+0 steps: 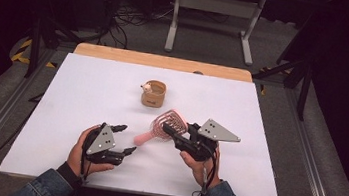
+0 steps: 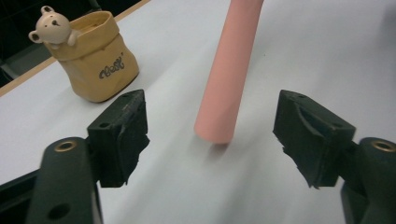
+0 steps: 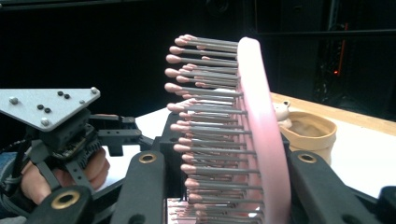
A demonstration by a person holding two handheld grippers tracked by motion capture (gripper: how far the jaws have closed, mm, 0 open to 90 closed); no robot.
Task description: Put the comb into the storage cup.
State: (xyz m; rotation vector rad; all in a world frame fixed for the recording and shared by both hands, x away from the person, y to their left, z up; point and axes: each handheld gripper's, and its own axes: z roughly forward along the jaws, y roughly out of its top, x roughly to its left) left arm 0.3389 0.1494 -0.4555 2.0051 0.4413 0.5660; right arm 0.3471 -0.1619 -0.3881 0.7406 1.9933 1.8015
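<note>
Your right hand-held gripper (image 1: 174, 133) holds the pink brush (image 1: 165, 125) by its head. Its handle (image 2: 227, 74) points toward 8 o'clock, between your left hand-held gripper's (image 1: 124, 140) wide jaws, not touching.

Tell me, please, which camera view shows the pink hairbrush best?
The high view: the whole hairbrush shows there, head and handle, on the table near the right claw. The right gripper view shows its bristled head edge-on between the jaws; the left gripper view shows just the handle.
</note>
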